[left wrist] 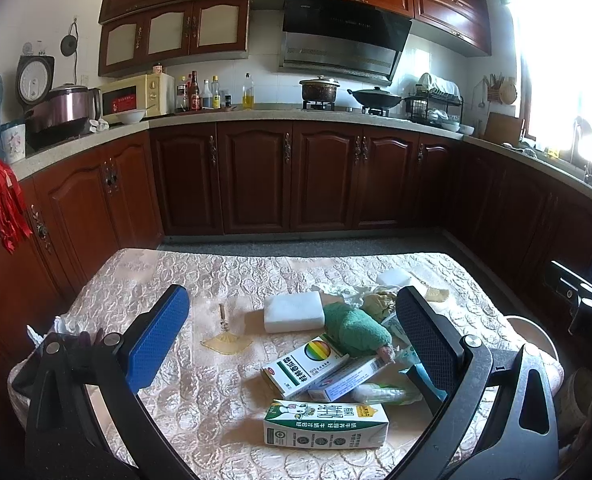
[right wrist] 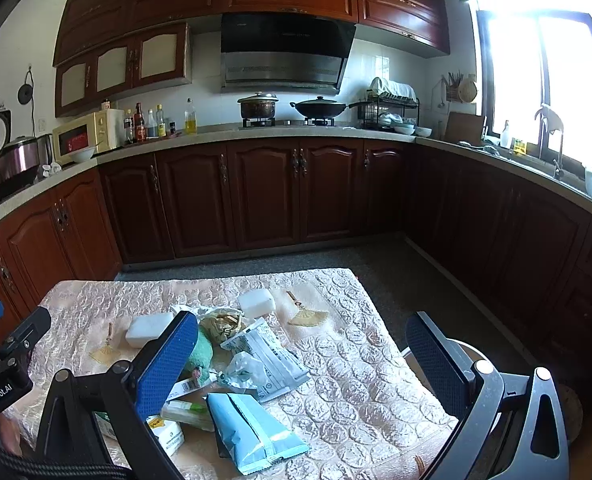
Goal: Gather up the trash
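Both grippers stood wide open, empty. The left gripper (left wrist: 291,332) framed the pile; the milk carton (left wrist: 326,424) lay nearest below it, long axis crosswise. The right gripper (right wrist: 302,356) hung over a blue pouch (right wrist: 251,428) pointing toward it.

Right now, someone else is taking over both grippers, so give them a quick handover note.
Left gripper: open, holding nothing, above the near side of the table.
Right gripper: open, holding nothing, over the right part of the pile.
Trash, all on the table: milk carton nearest; two medicine boxes stacked behind it; green cloth; blue wrapper; grey packet; crumpled paper; two white blocks.
Done: nothing is picked up yet, as far as can be seen.
Left: collect every piece. No bin is clearly visible in either view.
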